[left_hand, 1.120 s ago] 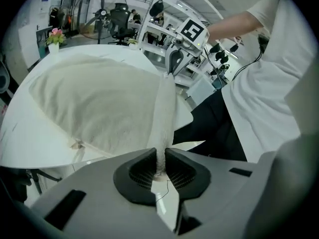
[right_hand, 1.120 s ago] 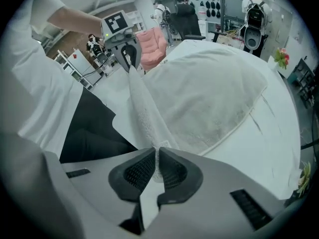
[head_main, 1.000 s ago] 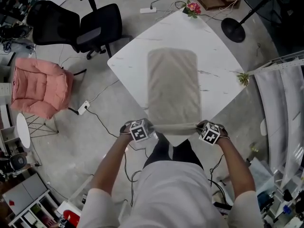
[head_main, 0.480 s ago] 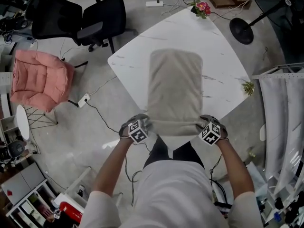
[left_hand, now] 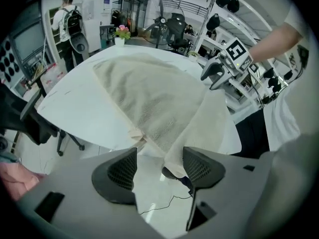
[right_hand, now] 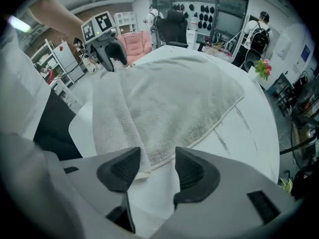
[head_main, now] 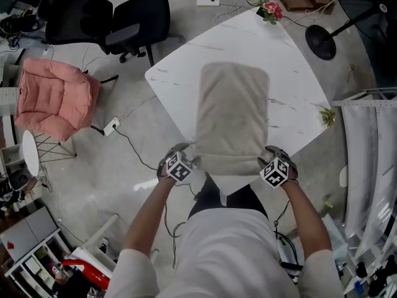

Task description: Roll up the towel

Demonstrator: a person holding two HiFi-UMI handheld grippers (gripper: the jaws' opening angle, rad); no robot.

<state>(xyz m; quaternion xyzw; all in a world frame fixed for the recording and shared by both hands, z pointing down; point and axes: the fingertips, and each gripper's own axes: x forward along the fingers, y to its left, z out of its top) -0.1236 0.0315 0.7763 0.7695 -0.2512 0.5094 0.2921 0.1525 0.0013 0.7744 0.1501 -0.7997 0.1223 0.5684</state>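
Observation:
A beige towel lies lengthwise on the white marble table, and its near end is turned over on itself into a thick fold. My left gripper is at the fold's left end and my right gripper at its right end. Both point steeply down. The left gripper has just been opening: its jaws stand wide, with the towel's corner hanging loose between them, and neither pad presses on it. The right gripper has just been opening too, with the towel's hemmed corner loose between its pads.
A flower pot stands at the table's far corner and a small plant at its right corner. Black office chairs, a pink cushioned chair, a fan base and floor cables surround the table. A white curtain hangs at right.
Both grippers carried the towel's near edge forward from the table's near corner, laying it over as a fold. Their jaws then opened and let the edge go.

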